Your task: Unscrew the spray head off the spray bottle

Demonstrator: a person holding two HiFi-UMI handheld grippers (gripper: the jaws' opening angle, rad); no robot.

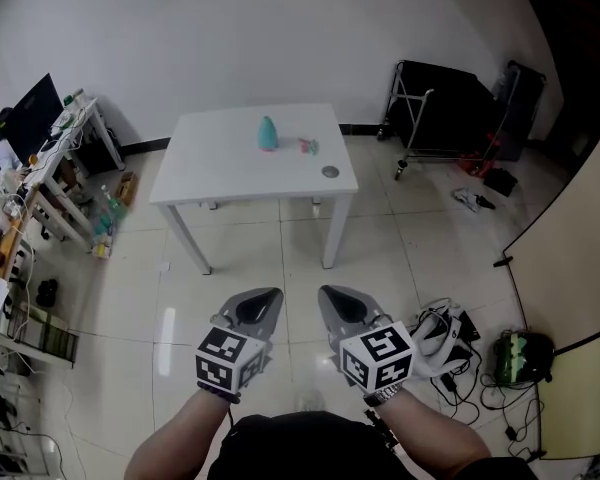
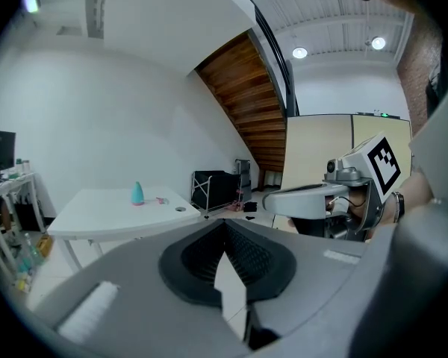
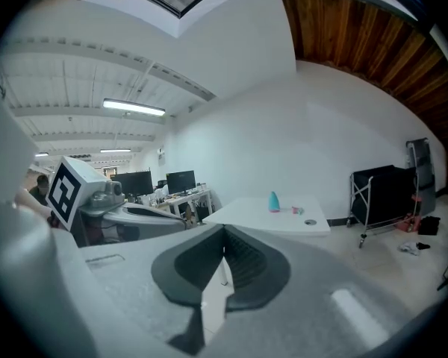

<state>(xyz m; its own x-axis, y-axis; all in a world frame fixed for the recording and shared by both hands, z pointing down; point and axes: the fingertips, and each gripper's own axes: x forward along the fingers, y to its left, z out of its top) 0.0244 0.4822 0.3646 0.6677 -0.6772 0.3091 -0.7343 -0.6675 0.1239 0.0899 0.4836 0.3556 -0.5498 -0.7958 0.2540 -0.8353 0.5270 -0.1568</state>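
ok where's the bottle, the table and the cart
bottle (image 1: 268, 134): head view, middle of its teal body
table (image 1: 230, 173): head view, bare part of its white top
cart (image 1: 445, 108): head view, its black side panel

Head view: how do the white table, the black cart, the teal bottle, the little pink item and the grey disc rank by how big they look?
1. white table
2. black cart
3. teal bottle
4. pink item and grey disc: both tiny here, too alike to rank.
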